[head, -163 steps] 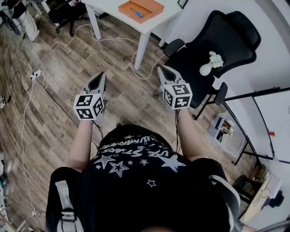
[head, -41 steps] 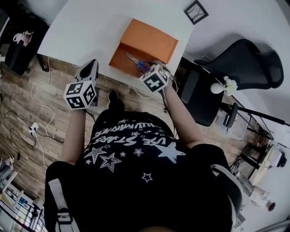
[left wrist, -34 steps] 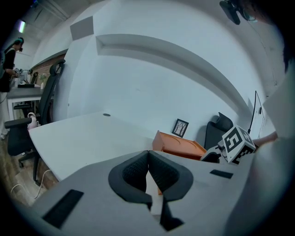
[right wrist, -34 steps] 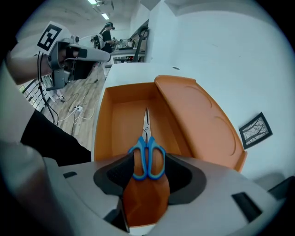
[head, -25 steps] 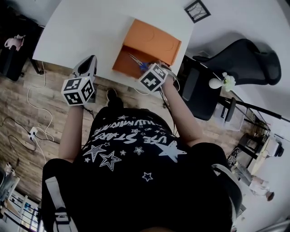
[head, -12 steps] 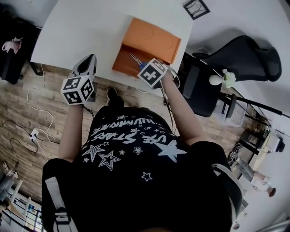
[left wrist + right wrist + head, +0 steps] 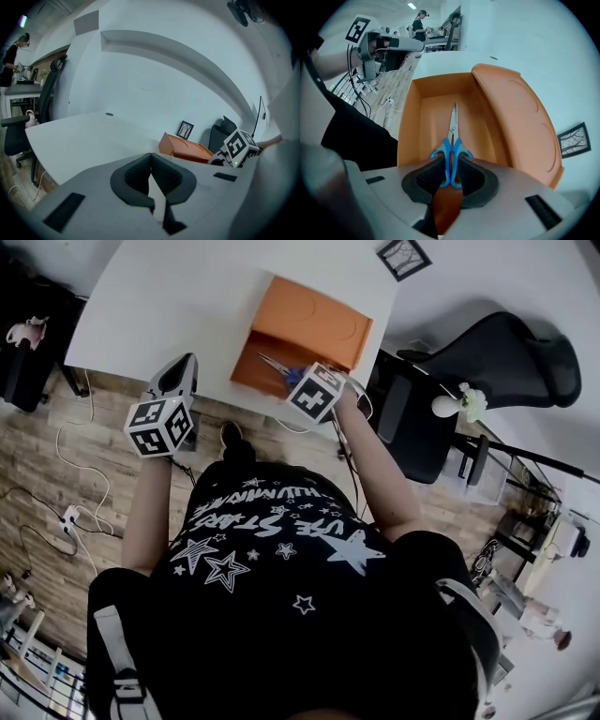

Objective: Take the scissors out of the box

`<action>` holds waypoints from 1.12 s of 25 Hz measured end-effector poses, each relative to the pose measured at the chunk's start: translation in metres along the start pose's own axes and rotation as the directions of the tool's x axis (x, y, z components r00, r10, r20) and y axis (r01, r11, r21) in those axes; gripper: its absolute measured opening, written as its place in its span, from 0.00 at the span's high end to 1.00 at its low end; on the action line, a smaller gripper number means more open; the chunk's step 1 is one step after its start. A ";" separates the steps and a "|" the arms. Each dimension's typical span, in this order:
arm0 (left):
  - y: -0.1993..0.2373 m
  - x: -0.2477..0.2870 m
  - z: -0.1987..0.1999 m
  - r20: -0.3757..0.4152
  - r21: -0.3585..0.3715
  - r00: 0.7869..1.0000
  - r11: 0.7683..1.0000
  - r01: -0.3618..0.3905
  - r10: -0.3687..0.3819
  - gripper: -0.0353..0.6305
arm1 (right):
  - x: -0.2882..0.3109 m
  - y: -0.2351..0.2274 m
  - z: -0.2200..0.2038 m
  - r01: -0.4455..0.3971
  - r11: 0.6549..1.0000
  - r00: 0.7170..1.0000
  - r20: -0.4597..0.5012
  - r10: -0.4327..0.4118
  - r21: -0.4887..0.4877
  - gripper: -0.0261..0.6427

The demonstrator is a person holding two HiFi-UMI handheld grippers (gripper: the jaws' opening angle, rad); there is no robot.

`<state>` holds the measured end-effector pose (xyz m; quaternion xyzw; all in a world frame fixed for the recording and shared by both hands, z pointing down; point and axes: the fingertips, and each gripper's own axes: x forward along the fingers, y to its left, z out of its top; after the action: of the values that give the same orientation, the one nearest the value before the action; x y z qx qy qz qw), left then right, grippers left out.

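Observation:
An open orange box (image 7: 314, 320) lies on the white table (image 7: 187, 296) with its lid (image 7: 515, 117) folded back. Blue-handled scissors (image 7: 452, 140) lie flat on its floor, blades pointing away from me. My right gripper (image 7: 451, 171) points steeply down into the box (image 7: 410, 126). Its jaws are closing, and both pads touch the outer sides of the blue handles. In the head view its marker cube covers most of the scissors (image 7: 277, 367). My left gripper (image 7: 183, 371) hangs at the table's near edge, left of the box. It is shut (image 7: 151, 157) with nothing between its pads.
A small black picture frame (image 7: 401, 256) lies on the table beyond the box. A black office chair (image 7: 487, 343) stands to the right of the table. Cables trail over the wooden floor (image 7: 56, 465) at the left. More desks and a person show far off.
Since the oldest frame the person has come up to the table and the right gripper has gone down into the box. Over the last second neither hand has shifted.

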<state>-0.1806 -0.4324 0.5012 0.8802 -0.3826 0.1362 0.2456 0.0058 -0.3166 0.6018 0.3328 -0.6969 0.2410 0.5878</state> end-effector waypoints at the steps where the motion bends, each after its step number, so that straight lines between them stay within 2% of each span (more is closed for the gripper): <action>1: 0.000 -0.002 0.001 0.004 -0.002 1.000 1.000 -0.004 0.004 0.92 | -0.002 0.000 0.000 0.005 1.000 1.000 0.005 -0.005 -0.001 0.80; 7: -0.002 -0.018 -0.001 0.016 0.000 1.000 1.000 -0.025 0.025 0.92 | -0.021 -0.002 0.009 0.046 0.999 0.997 0.067 -0.045 -0.012 0.80; 13: -0.024 -0.026 -0.003 0.040 0.000 0.998 0.999 -0.044 0.044 0.92 | -0.040 -0.008 -0.001 0.086 0.996 0.988 0.134 -0.082 -0.019 0.80; 22: -0.065 -0.038 -0.012 0.067 0.019 0.996 0.998 -0.059 0.058 0.92 | -0.069 -0.013 -0.022 0.121 0.992 0.950 0.285 -0.127 0.037 0.80; 28: -0.089 -0.047 -0.021 0.086 0.030 0.993 0.996 -0.083 0.080 0.92 | -0.084 -0.005 -0.041 0.093 0.994 0.930 0.351 -0.106 0.053 0.80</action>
<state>-0.1472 -0.3405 0.4693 0.8728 -0.4260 0.1153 0.2085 0.0438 -0.2747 0.5267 0.4158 -0.7690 0.1595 0.4586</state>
